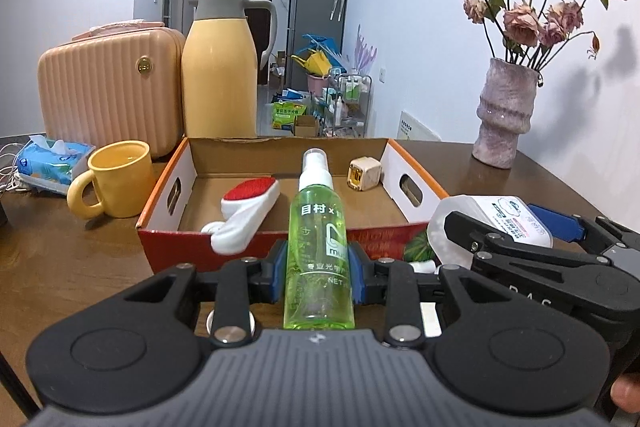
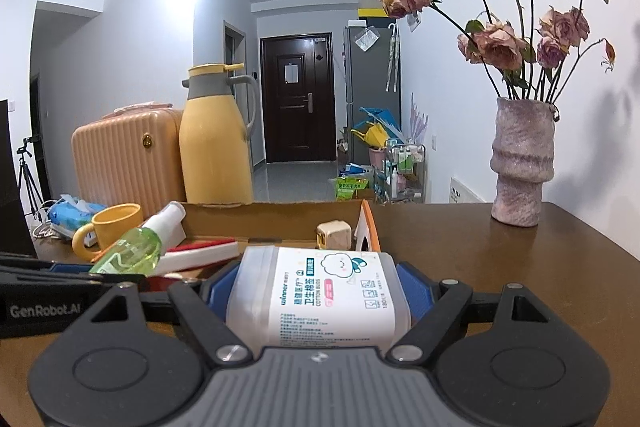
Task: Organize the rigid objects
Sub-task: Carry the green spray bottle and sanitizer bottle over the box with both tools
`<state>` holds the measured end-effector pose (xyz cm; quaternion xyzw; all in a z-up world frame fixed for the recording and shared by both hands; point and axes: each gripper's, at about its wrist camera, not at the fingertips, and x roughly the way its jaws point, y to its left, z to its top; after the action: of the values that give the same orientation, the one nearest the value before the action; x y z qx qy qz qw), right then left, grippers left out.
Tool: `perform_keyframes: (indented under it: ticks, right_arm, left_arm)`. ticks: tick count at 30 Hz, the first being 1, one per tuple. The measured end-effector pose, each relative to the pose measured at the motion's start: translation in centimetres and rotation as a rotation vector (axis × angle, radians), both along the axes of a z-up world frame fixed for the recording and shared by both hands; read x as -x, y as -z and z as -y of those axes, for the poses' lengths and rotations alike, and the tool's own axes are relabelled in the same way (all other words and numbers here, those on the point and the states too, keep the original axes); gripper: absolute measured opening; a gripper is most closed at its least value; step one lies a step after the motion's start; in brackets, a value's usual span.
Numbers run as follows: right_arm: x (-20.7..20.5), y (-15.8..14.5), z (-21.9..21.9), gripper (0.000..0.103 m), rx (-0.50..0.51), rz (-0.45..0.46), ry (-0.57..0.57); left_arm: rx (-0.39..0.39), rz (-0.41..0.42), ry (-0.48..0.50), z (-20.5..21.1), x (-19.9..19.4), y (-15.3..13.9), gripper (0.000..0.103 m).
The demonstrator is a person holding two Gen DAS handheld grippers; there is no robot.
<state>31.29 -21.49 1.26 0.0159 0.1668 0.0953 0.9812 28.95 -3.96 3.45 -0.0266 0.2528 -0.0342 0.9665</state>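
Observation:
My left gripper (image 1: 318,269) is shut on a green spray bottle (image 1: 318,227), which stands upright between the blue pads just before the near wall of a cardboard tray (image 1: 168,195). In the tray lie a red-and-white brush (image 1: 248,205) and a small cream cube (image 1: 364,173). My right gripper (image 2: 320,287) is shut on a clear cotton-bud tub (image 2: 320,299) with a white label, held above the table near the tray's (image 2: 370,227) right end. The tub (image 1: 508,215) also shows at the right in the left wrist view. At the left of the right wrist view is the bottle (image 2: 136,251).
A yellow mug (image 1: 120,183), a tissue pack (image 1: 52,159), a peach case (image 1: 104,91) and a yellow thermos jug (image 1: 220,67) stand left of and behind the tray. A pink vase (image 1: 504,111) of dried roses stands at the back right of the brown table (image 2: 500,267).

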Motion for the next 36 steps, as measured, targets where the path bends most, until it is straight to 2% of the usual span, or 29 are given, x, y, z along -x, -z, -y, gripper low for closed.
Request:
perform_keyframes:
  ticks: [21, 36]
  right_arm:
    - [-6.3, -0.2, -1.2, 0.081, -0.028, 0.002, 0.01]
    - [-11.2, 0.9, -1.7, 0.081, -0.038, -0.015, 0.016]
  left_arm:
    - [0.046, 0.029, -0.039, -0.9, -6.2, -0.9, 0.032]
    - [0.065, -0.005, -0.066, -1.7, -11.0, 0.2, 0.032]
